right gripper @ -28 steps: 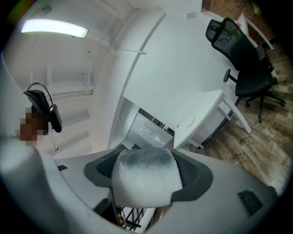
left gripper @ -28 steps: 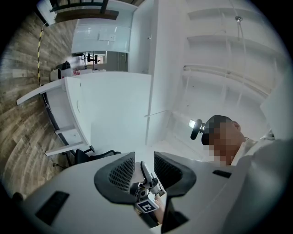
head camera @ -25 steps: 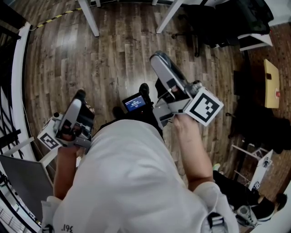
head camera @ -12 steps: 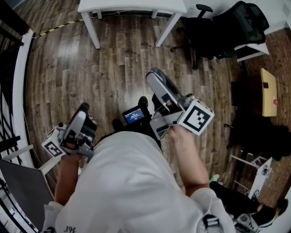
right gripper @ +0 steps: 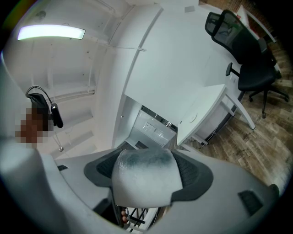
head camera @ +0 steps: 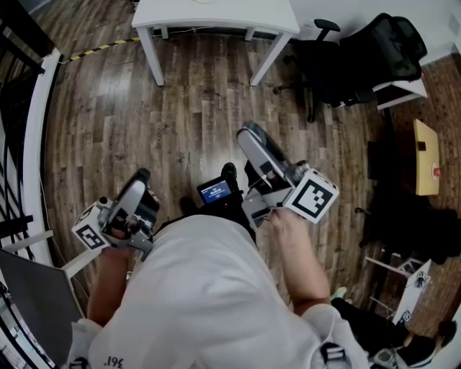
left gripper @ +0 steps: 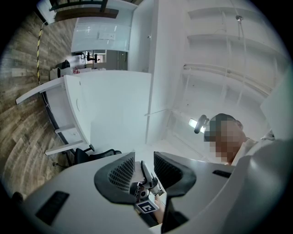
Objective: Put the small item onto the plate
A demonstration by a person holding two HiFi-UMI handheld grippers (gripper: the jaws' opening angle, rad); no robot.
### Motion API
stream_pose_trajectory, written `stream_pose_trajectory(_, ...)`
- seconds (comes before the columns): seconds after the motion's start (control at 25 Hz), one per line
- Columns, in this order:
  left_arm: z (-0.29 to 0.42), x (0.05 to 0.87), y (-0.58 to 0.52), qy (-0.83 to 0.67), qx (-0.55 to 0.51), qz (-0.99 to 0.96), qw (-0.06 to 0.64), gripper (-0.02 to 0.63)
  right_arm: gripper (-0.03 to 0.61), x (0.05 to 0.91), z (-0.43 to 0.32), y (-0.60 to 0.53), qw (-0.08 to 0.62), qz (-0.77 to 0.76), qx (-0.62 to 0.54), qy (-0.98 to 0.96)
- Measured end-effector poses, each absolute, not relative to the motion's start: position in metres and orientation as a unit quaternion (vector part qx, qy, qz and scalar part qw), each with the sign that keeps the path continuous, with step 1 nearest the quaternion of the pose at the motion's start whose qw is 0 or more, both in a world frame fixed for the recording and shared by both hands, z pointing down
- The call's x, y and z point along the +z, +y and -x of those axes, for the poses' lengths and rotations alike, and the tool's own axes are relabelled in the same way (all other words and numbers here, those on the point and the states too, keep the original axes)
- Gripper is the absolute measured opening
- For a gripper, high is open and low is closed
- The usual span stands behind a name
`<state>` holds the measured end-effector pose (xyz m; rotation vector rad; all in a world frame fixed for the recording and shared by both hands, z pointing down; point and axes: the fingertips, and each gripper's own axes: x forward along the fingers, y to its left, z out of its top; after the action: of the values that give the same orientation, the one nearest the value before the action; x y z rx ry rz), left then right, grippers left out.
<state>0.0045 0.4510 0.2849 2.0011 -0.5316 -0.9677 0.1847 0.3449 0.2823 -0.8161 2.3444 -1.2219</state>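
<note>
i'm in a white short-sleeved shirt (head camera: pixel 209 288) with small dark print on it. my grey-and-black left tongs (head camera: pixel 141 177) and right tongs (head camera: pixel 250 135) each carry a black-and-white marker cube.

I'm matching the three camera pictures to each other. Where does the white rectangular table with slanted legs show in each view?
Head view: the white table lies at the top edge, centre.
Left gripper view: it is on the left side at mid-height, looking tilted.
Right gripper view: it is right of centre, at mid-height.
Shared landmark: the black office chair near it shows in all three views.
</note>
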Motion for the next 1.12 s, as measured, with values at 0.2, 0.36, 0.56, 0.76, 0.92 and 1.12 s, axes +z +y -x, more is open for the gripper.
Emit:
stream_pose_trajectory(0.2,-0.004,0.285,0.451,-0.211,-0.381,-0.798,0.417,0.112,0.318,0.278,-0.182,0.347,0.187,0.281,-0.433,0.836)
stream_pose_trajectory(0.36,-0.007,0.284,0.449,-0.210,-0.384,-0.796,0.418,0.112,0.318,0.284,-0.182,0.347,0.186,0.280,-0.438,0.834)
stream_pose_trajectory(0.56,-0.007,0.284,0.451,-0.213,-0.383,-0.796,0.417,0.112,0.318,0.288,-0.181,0.347,0.186,0.275,-0.443,0.833)
stream_pose_trajectory(0.76,-0.009,0.293,0.447,-0.221,-0.379,-0.794,0.420,0.112,0.318,0.295,-0.179,0.343,0.181,0.267,-0.448,0.834)
stream_pose_trajectory(0.92,-0.017,0.296,0.426,-0.224,-0.378,-0.792,0.424,0.112,0.318,0.301,-0.185,0.322,0.173,0.266,-0.456,0.832)
stream_pose_trajectory(1.12,-0.033,0.297,0.393,-0.229,-0.378,-0.787,0.430,0.112,0.318,0.306,-0.194,0.287,0.169,0.259,-0.463,0.831)
